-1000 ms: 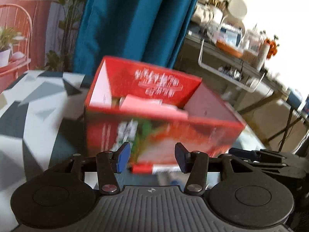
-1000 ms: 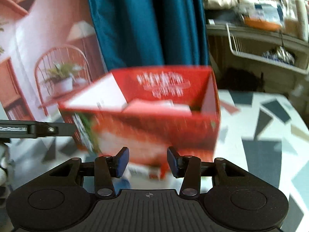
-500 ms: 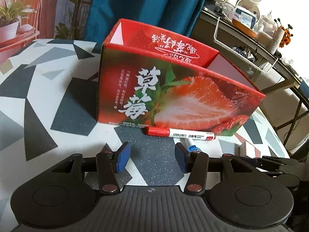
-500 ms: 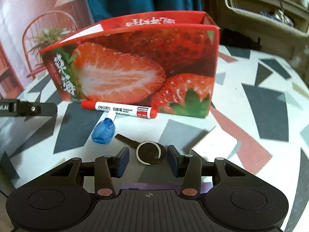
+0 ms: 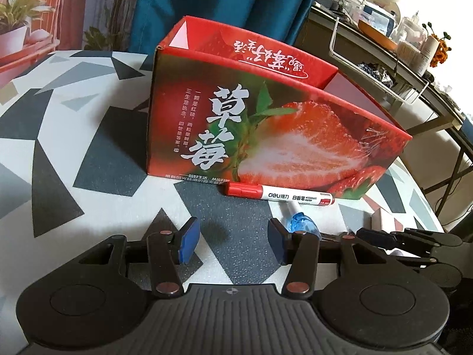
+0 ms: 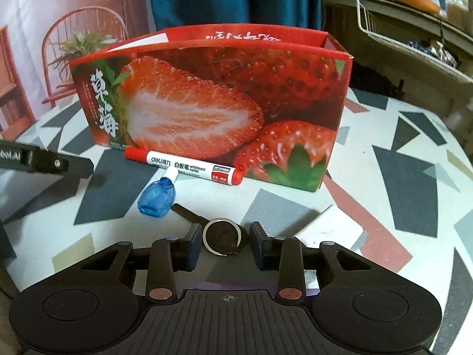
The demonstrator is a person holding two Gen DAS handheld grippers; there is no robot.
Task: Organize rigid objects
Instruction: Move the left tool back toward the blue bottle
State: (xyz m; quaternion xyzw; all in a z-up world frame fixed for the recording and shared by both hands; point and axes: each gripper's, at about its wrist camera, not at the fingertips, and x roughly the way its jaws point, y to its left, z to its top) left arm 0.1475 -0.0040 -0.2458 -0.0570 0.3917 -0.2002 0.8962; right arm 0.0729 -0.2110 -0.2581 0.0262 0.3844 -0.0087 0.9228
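In the right wrist view, the right gripper sits low over the patterned worktop, its fingers narrowly parted and just been closing. Between them lies a round black disc with a silver ring, a black stem running off toward 10 o'clock; a small gap shows on each side, so the pads do not press it. At 2 o'clock from the fingers lies a flat white card. At 10 o'clock rests a small blue bottle, its white cap touching a red-and-white whiteboard marker. The marker lies along the foot of the strawberry-printed box, which stands open-topped at 12 o'clock.

The left wrist view shows the left gripper with fingers moderately apart over bare worktop, holding nothing. The bottle lies just beyond its right finger, the marker farther at 1 o'clock, the box behind. The disc is hidden here; the right gripper appears at 3 o'clock.
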